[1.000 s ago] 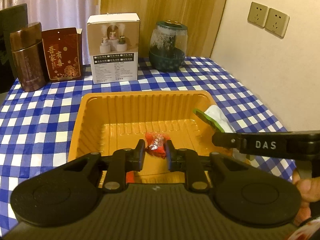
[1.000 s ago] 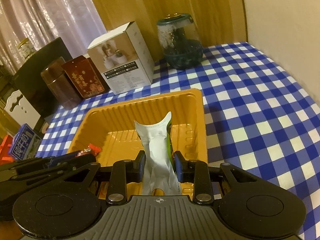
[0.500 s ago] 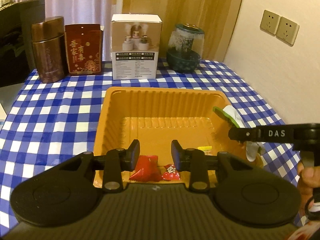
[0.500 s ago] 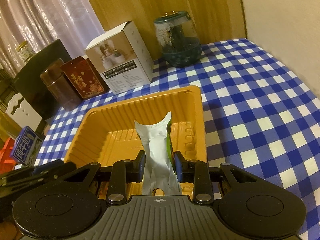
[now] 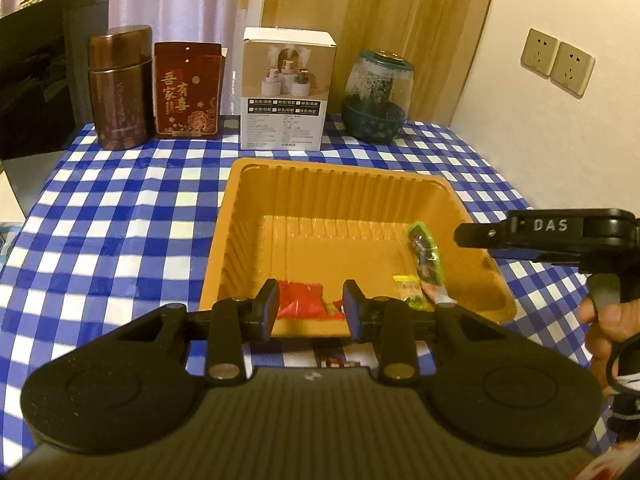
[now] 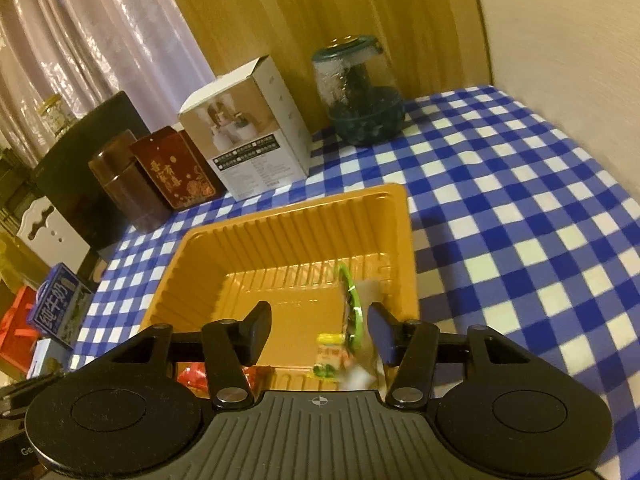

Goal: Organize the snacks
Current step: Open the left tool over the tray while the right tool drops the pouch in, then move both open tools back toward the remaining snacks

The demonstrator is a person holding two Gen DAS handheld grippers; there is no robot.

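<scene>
Two handheld grippers over orange tray (image 5: 240, 216) of snacks, checked table
Left gripper (image 5: 310, 306) level at tray's near rim, jaws apart, empty; red packet (image 5: 300, 298) lies beyond, partly hidden. Right gripper (image 6: 320, 334) tilted down over tray's right side, jaws wide, empty; green-edged packet (image 6: 350, 312) on edge between them, contact unclear; yellow candy (image 6: 330, 338) beside it
</scene>
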